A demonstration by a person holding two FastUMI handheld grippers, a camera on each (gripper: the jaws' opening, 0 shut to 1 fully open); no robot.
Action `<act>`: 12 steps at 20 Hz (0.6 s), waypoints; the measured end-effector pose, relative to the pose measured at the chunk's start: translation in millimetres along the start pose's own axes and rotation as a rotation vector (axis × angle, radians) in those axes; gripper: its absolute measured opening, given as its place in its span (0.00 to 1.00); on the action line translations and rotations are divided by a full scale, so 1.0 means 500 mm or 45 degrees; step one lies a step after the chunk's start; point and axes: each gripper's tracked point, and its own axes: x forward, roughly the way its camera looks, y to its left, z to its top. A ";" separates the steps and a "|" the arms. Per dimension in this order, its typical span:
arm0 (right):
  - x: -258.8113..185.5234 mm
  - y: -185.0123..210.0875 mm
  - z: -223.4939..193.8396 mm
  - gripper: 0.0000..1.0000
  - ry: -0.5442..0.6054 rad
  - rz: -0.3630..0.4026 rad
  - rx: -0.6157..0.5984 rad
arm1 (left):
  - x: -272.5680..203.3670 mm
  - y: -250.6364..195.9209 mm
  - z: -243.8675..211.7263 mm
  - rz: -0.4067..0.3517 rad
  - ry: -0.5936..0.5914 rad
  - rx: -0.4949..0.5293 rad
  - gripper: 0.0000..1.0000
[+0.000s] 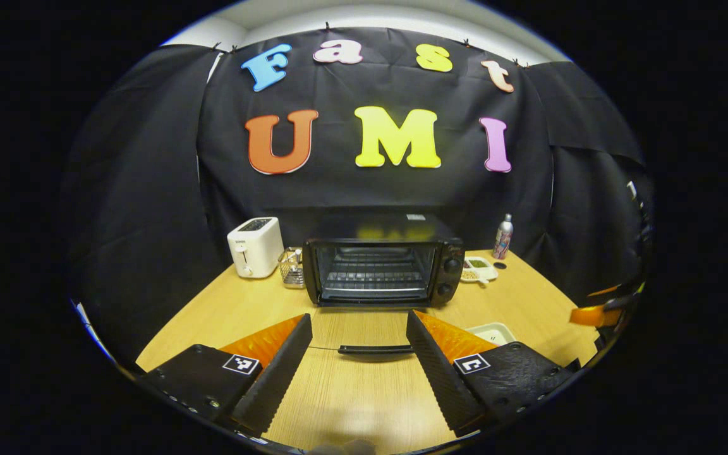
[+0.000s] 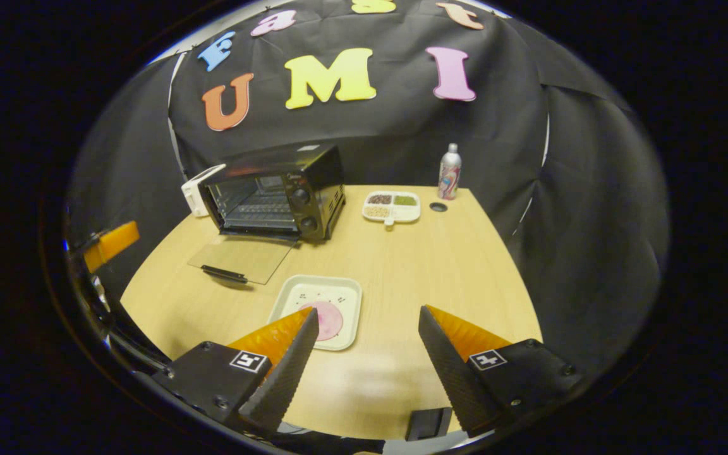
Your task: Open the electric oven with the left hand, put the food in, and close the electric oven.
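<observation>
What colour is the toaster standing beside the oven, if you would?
White; the boxy toaster shows best in the left gripper view.

Counter (image 2: 440,265): white toaster (image 1: 254,247) at back left, wire basket (image 1: 291,267) just beside it. Back right, I note a divided dish (image 2: 392,206) of grains, a small dark cap (image 2: 438,206) near it, spray can (image 2: 449,172) upright behind

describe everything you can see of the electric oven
The electric oven is a small black box with a shiny top, standing upright at the back of the wooden table. Its glass door lies folded down flat, with a dark handle at its front edge. Wire racks show inside; two knobs sit on its right panel. A white toaster stands beside it.
</observation>
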 end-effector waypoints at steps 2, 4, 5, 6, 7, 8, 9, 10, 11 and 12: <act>0.049 0.004 -0.018 0.96 0.050 0.038 0.006 | -0.039 -0.006 0.035 0.018 -0.038 -0.001 0.96; 0.099 0.003 -0.039 0.89 0.120 0.071 0.019 | -0.078 -0.011 0.072 0.051 -0.074 -0.004 0.96; 0.123 0.006 -0.046 0.80 0.148 0.095 0.031 | -0.095 -0.013 0.090 0.073 -0.100 0.001 0.96; 0.149 0.005 -0.057 0.80 0.183 0.113 0.040 | -0.109 -0.019 0.106 0.086 -0.119 0.008 0.96; 0.171 0.004 -0.069 0.76 0.228 0.127 0.052 | -0.123 -0.024 0.120 0.102 -0.132 0.021 0.96; 0.190 0.007 -0.077 0.75 0.264 0.155 0.066 | -0.135 -0.028 0.134 0.126 -0.151 0.035 0.96; 0.207 0.006 -0.086 0.73 0.297 0.174 0.085 | -0.143 -0.036 0.144 0.146 -0.155 0.044 0.96; 0.222 0.005 -0.092 0.71 0.332 0.184 0.104 | -0.149 -0.045 0.144 0.171 -0.153 0.045 0.96; 0.236 0.004 -0.096 0.66 0.370 0.196 0.130 | -0.156 -0.052 0.152 0.193 -0.153 0.040 0.96; 0.248 0.006 -0.100 0.63 0.410 0.205 0.163 | -0.161 -0.063 0.159 0.210 -0.155 0.027 0.96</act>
